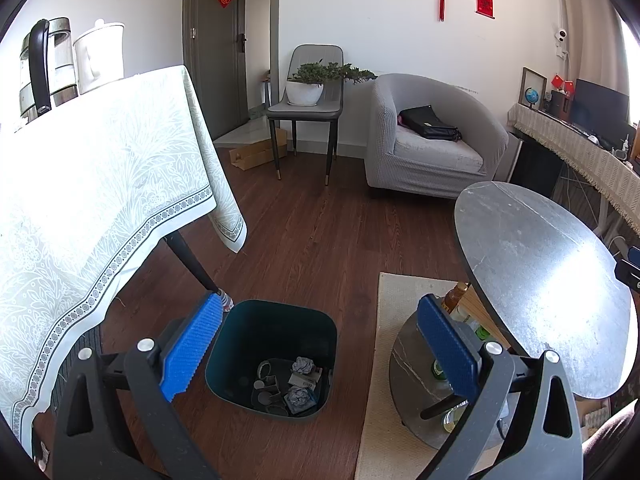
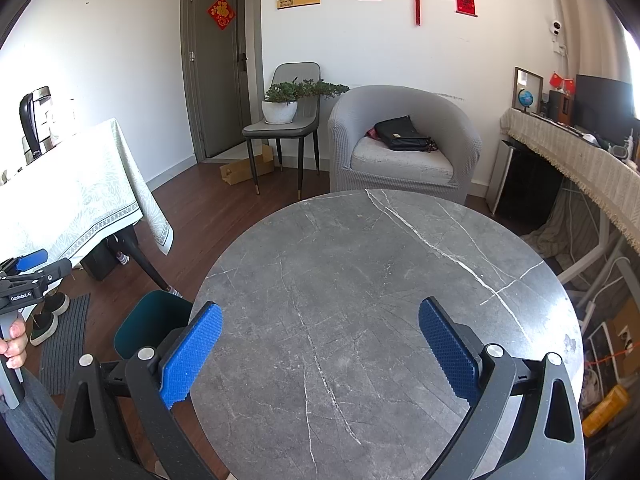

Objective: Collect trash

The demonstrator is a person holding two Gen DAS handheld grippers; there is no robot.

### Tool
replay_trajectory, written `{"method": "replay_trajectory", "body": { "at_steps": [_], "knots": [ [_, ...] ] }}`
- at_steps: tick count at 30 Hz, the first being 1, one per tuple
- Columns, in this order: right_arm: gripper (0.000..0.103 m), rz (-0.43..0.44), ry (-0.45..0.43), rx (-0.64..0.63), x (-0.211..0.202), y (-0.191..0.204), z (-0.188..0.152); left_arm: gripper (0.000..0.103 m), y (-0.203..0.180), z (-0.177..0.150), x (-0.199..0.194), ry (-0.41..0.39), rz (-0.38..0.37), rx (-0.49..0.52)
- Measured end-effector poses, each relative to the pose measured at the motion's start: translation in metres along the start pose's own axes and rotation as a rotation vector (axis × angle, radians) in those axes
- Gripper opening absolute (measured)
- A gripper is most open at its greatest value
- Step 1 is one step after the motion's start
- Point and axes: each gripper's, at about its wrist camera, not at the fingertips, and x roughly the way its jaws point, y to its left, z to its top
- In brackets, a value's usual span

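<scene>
Left wrist: left gripper [image 1: 316, 344], jaws apart, empty, above teal bin [image 1: 240, 344] holding crumpled paper [image 1: 303, 366] at 6 o'clock. Right gripper [image 2: 320, 346], jaws apart, empty, over round marble tabletop [image 2: 380, 280].

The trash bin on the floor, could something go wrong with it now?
Maybe. The left gripper hangs open over the trash bin, close to the round table edge and the hanging tablecloth, so it might bump either. Bottles stand on the shelf under the table and could tip if knocked.
</scene>
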Motion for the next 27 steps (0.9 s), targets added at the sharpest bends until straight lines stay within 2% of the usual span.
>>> {"method": "replay_trajectory", "body": {
  "at_steps": [27],
  "knots": [
    [0.099,-0.006,0.001,-0.006,0.0007,-0.0031,-0.0035,0.1,-0.0007,0.0016,-0.0009,-0.002,0.002,0.003]
  ]
}}
